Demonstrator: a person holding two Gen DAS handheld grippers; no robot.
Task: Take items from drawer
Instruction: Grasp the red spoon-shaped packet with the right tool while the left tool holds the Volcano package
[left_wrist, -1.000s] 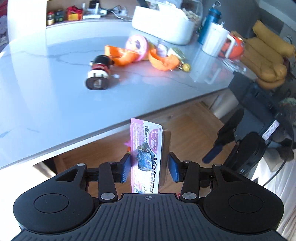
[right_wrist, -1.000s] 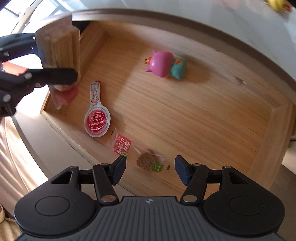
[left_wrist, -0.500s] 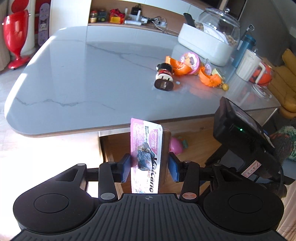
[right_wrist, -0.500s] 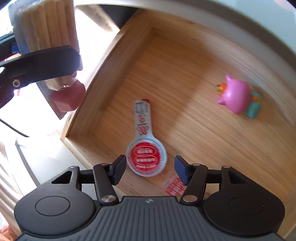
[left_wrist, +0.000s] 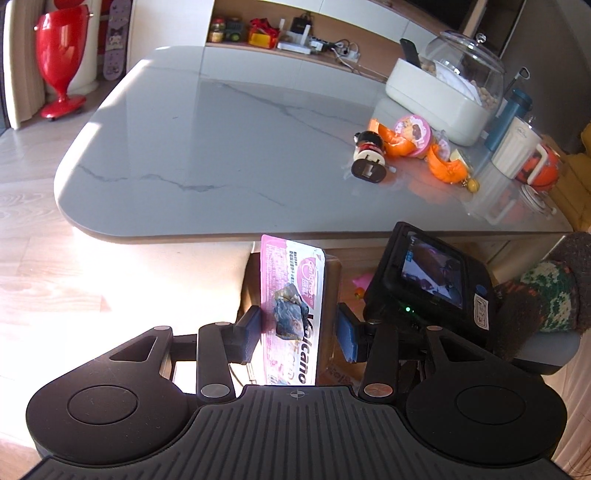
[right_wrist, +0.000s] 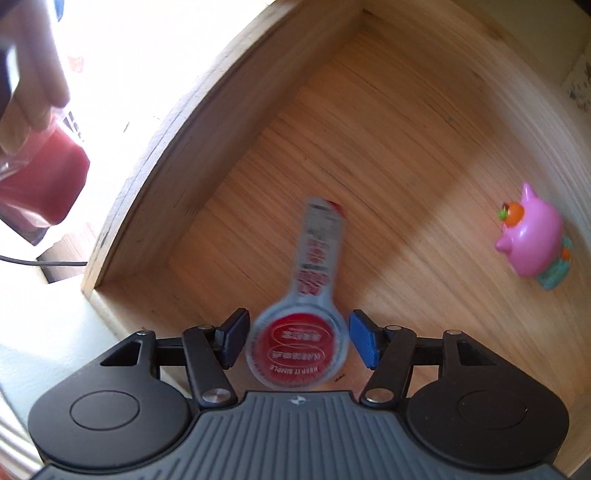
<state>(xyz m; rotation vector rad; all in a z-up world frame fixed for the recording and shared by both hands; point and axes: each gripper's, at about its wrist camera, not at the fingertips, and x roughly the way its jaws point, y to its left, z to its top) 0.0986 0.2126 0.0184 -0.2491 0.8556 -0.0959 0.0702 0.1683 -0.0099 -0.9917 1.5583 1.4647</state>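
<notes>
My left gripper (left_wrist: 297, 334) is shut on a pink "Volcano" wafer packet (left_wrist: 291, 273), held upright in front of the marble table edge. That packet shows blurred at the top left of the right wrist view as a pink-ended packet (right_wrist: 40, 177). My right gripper (right_wrist: 299, 338) is open over the near left corner of the open wooden drawer (right_wrist: 207, 129). A red-and-white spoon-shaped sachet (right_wrist: 299, 347) lies on the drawer floor, its round end between the fingers, pads clear of it. A pink toy animal (right_wrist: 532, 236) lies at the drawer's right.
The marble tabletop (left_wrist: 221, 147) carries a black-and-red figure (left_wrist: 369, 158), orange toy pieces (left_wrist: 443, 166), a white container (left_wrist: 439, 92), a blue bottle (left_wrist: 508, 118) and a white mug (left_wrist: 517, 151). The right gripper's black body (left_wrist: 428, 280) and a knitted sleeve (left_wrist: 546, 295) sit right.
My right gripper has slid across the drawer from the small front packets to the round sachet in the left corner. My left gripper has drawn back and rolled, still holding the packet.
</notes>
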